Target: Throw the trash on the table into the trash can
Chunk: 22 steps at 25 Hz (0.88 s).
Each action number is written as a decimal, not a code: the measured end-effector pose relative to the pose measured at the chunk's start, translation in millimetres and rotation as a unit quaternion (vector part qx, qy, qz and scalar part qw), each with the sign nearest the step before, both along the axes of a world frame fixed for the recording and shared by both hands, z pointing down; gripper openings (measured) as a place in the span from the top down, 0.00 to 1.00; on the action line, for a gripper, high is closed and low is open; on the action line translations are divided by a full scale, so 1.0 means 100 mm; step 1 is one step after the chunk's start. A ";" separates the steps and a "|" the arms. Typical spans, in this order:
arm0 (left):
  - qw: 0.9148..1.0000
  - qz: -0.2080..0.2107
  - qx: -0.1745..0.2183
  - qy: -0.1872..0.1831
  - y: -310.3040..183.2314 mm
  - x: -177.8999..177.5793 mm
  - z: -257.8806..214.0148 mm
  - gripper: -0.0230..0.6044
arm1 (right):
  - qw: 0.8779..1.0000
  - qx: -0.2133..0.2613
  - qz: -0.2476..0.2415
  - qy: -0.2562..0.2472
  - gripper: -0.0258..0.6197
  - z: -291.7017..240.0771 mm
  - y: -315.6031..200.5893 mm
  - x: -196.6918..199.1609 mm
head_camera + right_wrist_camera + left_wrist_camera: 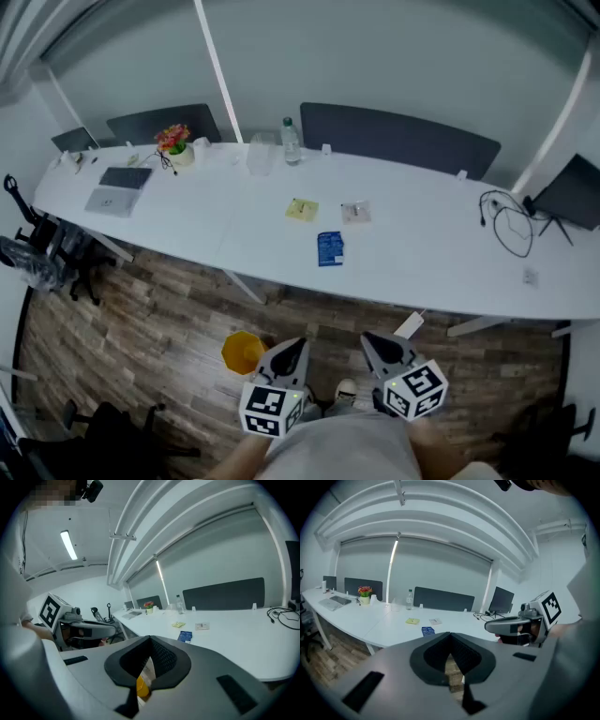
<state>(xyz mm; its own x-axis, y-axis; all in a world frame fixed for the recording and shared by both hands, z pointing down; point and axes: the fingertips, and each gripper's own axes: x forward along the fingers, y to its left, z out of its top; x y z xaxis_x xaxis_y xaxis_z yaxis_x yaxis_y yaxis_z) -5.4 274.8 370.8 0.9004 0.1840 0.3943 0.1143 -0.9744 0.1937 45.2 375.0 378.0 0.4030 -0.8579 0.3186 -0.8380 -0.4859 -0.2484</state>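
You're holding L claw (298, 345) & R claw (369, 337) pressed together, empty, over the wood floor (141, 309). Blue packet (330, 248), yellow note (302, 210) & white slip (355, 213) are lying on the surface (422, 253), well apart from you. Yellow bin (243, 352) is sitting beside L claw; bottle (291, 141) is standing behind the trash.

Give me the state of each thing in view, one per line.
left gripper: shut, empty
right gripper: shut, empty
blue packet: lying flat on the table
yellow wrapper: lying flat, untouched
white packet: lying flat, untouched
trash can: upright, open top
bottle: upright
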 end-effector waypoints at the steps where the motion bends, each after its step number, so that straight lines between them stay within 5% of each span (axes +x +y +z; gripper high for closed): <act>1: 1.000 0.000 0.000 0.000 0.00 0.00 0.00 0.96 | 1.000 0.001 0.001 0.001 0.91 0.00 0.00 0.01; 22: 0.999 0.032 -0.007 0.003 -0.36 -0.18 0.00 0.96 | 0.999 0.010 0.033 0.037 0.91 -0.18 -0.24 -0.05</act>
<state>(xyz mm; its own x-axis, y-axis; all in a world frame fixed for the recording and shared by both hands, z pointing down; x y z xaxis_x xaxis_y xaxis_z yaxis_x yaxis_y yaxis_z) -23.6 238.7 370.5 0.8889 0.2464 0.3862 0.1774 -0.9624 0.2057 40.5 351.3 359.8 0.4808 -0.8347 0.2687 -0.8207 -0.5363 -0.1974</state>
